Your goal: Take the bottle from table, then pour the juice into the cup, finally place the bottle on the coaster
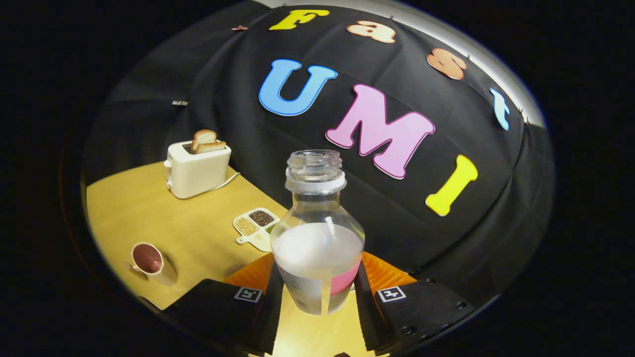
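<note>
Clamped between both fingers of the gripper (317, 297): a clear, uncapped bottle (317, 233), upright, part-filled with a cloudy pale juice and wrapped low down with a pink-and-white label. Pressed against the bottle's lower body on either side, the two fingers (270, 302), each carrying a small square marker. Seemingly lifted off the wooden table (163, 223), though contact under the base cannot be judged. Behind the bottle and partly hidden by it, an orange ribbed coaster (384, 275) lying flat on the table, showing on both sides of the bottle. Off to the left of the fingers, a cup (148, 260) with a dark pink inside, standing well apart from the bottle. Farther back, just left of the bottle's shoulder, a white divided dish (255, 225) holding grains and seeds in separate compartments. Beyond that, near the booth's black cloth wall, a cream toaster (197, 171) with two slices of toast (207, 141) standing up out of its slots
</note>
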